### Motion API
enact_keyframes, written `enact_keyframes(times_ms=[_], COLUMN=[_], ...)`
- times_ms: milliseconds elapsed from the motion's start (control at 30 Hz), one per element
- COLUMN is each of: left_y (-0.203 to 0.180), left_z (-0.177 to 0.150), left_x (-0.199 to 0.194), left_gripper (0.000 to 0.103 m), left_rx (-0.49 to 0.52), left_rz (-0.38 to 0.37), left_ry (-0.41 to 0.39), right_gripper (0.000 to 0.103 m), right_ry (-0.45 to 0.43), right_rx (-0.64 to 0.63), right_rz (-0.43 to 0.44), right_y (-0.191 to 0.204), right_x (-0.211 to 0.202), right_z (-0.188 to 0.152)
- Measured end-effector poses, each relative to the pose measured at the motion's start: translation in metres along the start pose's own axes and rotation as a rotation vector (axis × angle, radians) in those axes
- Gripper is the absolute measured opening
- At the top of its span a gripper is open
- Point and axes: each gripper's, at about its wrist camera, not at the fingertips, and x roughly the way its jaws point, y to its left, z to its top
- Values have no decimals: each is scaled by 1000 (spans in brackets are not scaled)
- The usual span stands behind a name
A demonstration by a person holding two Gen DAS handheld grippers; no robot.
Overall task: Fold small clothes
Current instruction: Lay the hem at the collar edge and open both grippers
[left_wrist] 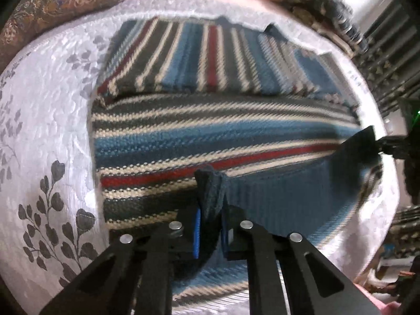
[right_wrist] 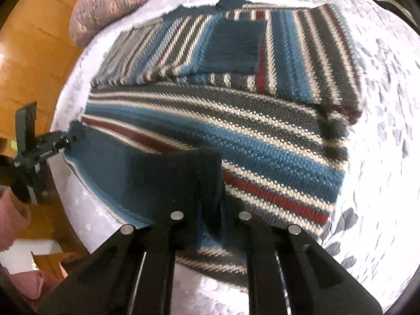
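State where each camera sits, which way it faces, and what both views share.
Left wrist: on the left gripper, facing forward over the striped sweater; the right gripper shows at far right.
Right wrist: on the right gripper, facing the same sweater; the left gripper and a pink sleeve show at left.
Shared: the sweater's dark blue hem, pinched by both grippers, on the white bedspread.

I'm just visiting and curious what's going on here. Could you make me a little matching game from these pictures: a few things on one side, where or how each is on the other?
Things:
1. striped sweater
2. left gripper
3. right gripper
4. patterned cushion

States:
a. pinching the sweater's dark blue hem
b. lying on the white leaf-patterned cloth, partly folded
c. beyond the sweater, at the cloth's far edge
d. clamped on the hem's other corner

Pairs: 1-b, 2-a, 3-d, 4-c
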Motion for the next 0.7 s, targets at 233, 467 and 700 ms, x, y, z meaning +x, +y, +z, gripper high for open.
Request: enact_keyframes(times_ms=[233,467,700], left_y=[2,-4,-2], left_z=[16,77,142], left_x=[-49,-68,-58], left_gripper=[11,11,11], left_rx=[-53,-57,-65], left_rz=[-34,-29,-27], left_ry=[-136,-277,-387], right_gripper=[9,9,9], right_ry=[-120,-239,-302], right_rx=[81,97,93], right_rz=[42,32,-30], right_y=[-4,-8,-20], right_x=[-51,-90,-102], right_z=[3,53,114])
